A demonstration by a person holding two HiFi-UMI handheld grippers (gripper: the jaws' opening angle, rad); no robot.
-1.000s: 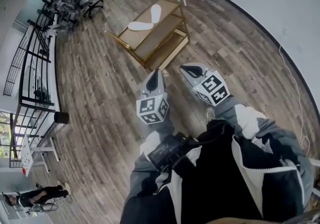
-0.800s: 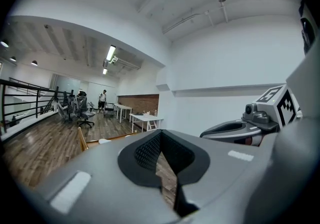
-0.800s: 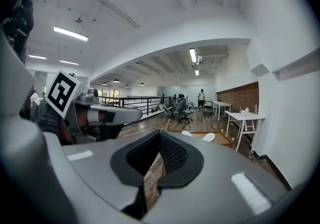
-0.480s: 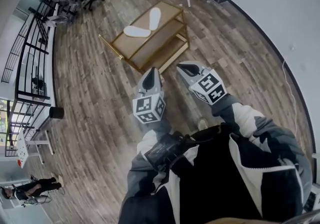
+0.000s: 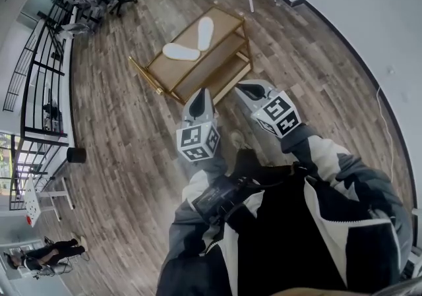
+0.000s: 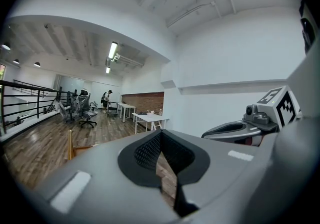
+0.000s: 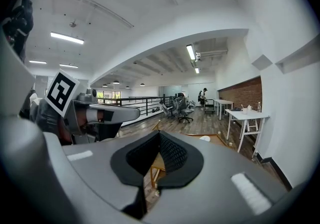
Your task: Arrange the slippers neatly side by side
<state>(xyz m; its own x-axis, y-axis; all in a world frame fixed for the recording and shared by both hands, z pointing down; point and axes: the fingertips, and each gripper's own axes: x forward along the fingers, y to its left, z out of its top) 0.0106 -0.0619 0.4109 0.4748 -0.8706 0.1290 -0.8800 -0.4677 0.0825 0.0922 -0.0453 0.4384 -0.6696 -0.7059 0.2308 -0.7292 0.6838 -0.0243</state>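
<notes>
Currently | stage: approach, nothing arranged yet | slippers (image 5: pixel 181 52): on low worktop (image 5: pixel 224 23), splayed in a V | left hand-held gripper (image 5: pixel 199 100): jaws together, empty | right hand-held gripper (image 5: pixel 250 91): jaws together, empty | remaining: reach worktop, grasp, align side by side

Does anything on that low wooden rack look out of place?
Yes. On top of the wooden rack, one white slipper and the other slipper lie splayed in a V, near ends almost meeting, not side by side.
</notes>
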